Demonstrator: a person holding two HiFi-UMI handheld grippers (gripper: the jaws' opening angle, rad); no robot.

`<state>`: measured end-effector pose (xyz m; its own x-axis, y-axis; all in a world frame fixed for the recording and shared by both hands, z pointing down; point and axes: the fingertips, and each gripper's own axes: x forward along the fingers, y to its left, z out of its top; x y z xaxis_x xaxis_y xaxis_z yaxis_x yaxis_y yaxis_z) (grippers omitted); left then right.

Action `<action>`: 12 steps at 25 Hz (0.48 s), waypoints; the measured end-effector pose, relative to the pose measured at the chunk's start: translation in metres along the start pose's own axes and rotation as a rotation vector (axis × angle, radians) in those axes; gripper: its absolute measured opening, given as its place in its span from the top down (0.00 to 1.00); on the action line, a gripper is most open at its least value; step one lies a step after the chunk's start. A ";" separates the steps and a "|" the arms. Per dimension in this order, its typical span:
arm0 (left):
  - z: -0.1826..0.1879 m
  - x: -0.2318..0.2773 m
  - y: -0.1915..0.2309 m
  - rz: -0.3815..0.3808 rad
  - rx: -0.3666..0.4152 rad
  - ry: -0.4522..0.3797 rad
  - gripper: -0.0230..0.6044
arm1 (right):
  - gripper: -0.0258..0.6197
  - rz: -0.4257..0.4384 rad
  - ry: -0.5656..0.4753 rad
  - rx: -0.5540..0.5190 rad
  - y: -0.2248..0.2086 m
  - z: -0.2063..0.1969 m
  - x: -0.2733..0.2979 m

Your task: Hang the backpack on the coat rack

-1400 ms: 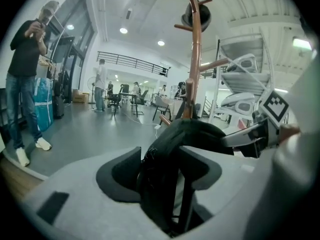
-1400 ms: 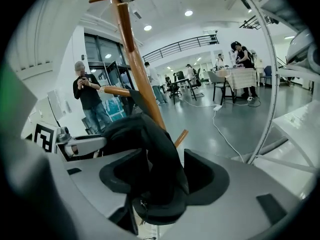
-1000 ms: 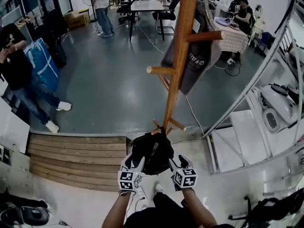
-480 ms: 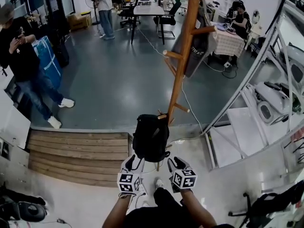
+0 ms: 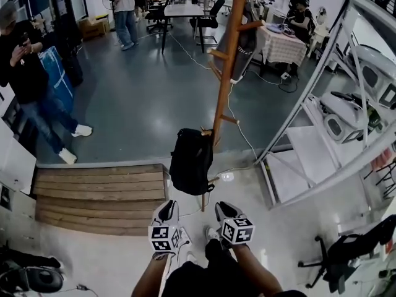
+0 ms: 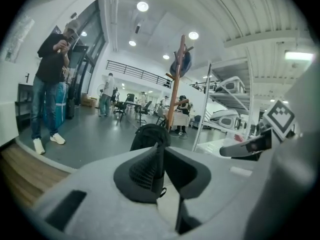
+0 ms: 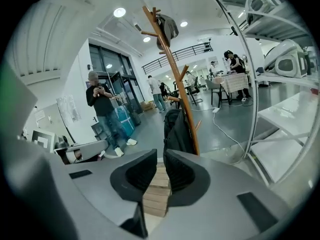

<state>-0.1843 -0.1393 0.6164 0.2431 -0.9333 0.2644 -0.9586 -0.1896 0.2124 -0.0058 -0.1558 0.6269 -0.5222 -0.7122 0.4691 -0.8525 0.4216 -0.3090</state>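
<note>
The black fabric backpack point(image 5: 192, 161) hangs by its top from a short low peg of the tall wooden coat rack point(image 5: 224, 85), just left of the pole, at the centre of the head view. Its body drops straight down against the foot of the rack. Higher up the same pole, towards the top of the frame, a dark grey garment point(image 5: 246, 39) hangs from another peg.

Below the backpack and apart from it, at the lower centre of the frame, sit the left tool point(image 5: 166, 209) and the right tool point(image 5: 225, 210), side by side and both pointing towards the rack. The left tool's jaws are closing, with only a thin slit left between them and nothing in it. The right tool's jaws are closing too, with a narrow gap showing and nothing held there.

A step of wooden planks point(image 5: 99, 197) lies at the lower left, bordering the grey floor point(image 5: 142, 98) that fills the upper left. On that floor, at the left edge, stands a person in a black top and jeans point(image 5: 25, 73) beside a blue bag point(image 5: 54, 73). White metal framing point(image 5: 309, 98) slants across the right side.
</note>
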 end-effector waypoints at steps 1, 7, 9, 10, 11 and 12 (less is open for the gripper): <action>0.003 -0.004 -0.001 0.012 -0.005 -0.010 0.90 | 0.87 -0.001 -0.003 -0.004 0.002 0.000 -0.006; 0.011 -0.025 -0.021 0.039 -0.015 -0.018 0.92 | 0.91 0.020 -0.032 -0.008 0.011 0.004 -0.035; 0.011 -0.032 -0.033 0.058 -0.012 -0.019 0.93 | 0.92 0.036 -0.038 -0.013 0.011 0.005 -0.045; 0.011 -0.036 -0.040 0.066 -0.008 -0.025 0.93 | 0.92 0.042 -0.038 -0.019 0.009 0.004 -0.050; 0.012 -0.039 -0.048 0.074 0.000 -0.034 0.93 | 0.93 0.047 -0.038 -0.027 0.007 0.004 -0.054; 0.014 -0.041 -0.055 0.082 0.010 -0.045 0.93 | 0.93 0.053 -0.039 -0.035 0.005 0.005 -0.057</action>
<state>-0.1438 -0.0952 0.5806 0.1572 -0.9584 0.2382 -0.9765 -0.1149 0.1821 0.0198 -0.1153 0.5945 -0.5658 -0.7093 0.4205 -0.8244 0.4779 -0.3031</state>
